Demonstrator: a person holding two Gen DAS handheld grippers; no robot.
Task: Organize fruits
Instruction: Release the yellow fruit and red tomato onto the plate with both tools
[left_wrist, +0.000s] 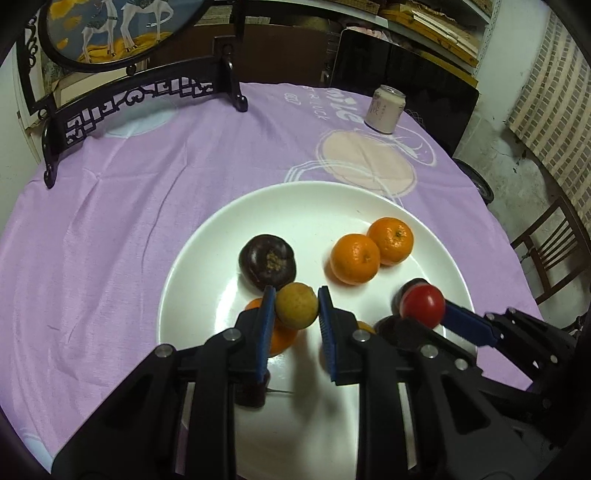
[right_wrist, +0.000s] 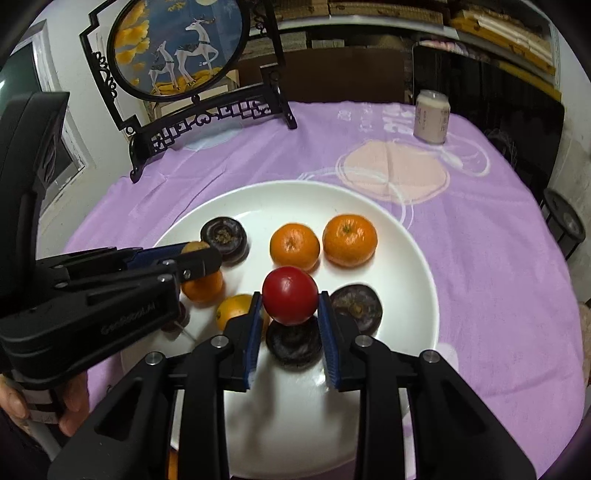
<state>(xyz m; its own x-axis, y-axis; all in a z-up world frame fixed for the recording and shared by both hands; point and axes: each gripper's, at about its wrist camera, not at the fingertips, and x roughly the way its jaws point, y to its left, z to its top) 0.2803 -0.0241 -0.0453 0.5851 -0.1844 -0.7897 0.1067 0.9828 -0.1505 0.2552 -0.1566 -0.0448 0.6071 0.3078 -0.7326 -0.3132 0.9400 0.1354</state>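
Both grippers are hanging over the same plate, each with a fruit in it. From the left wrist camera, the left gripper (left_wrist: 297, 301) is pinching a small yellow-brown fruit (left_wrist: 296, 305) between its blue pads (left_wrist: 266, 314), and this fruit is hanging above the near part of the white plate (left_wrist: 207, 251). On the plate, a dark round fruit (left_wrist: 267, 260) is lying just behind the held one, and two oranges (left_wrist: 355, 258) are sitting side by side, touching, further to the right. Another orange (left_wrist: 282, 339) is partly hiding under the left finger. At the right side, the right gripper (left_wrist: 424, 308) is coming into the picture, holding a red tomato (left_wrist: 423, 305) over the plate's right part. The plate is standing on a desk with a purple cloth (left_wrist: 110, 206); a pale can (left_wrist: 384, 109) is standing at the far edge, and a black ornamental stand (left_wrist: 122, 103) is at the far left.

From the right wrist camera, the right gripper (right_wrist: 290, 295) is squeezing the red tomato (right_wrist: 290, 295) between its pads, above two dark fruits (right_wrist: 356, 306) that are lying on the plate (right_wrist: 413, 258). The two oranges (right_wrist: 294, 245) are lying behind it. The left gripper (right_wrist: 201, 249) is reaching in from the left, closed on the yellow-brown fruit (right_wrist: 195, 246), with an orange (right_wrist: 203, 290) below it, and a hand (right_wrist: 74, 402) is gripping its handle at the lower left corner.
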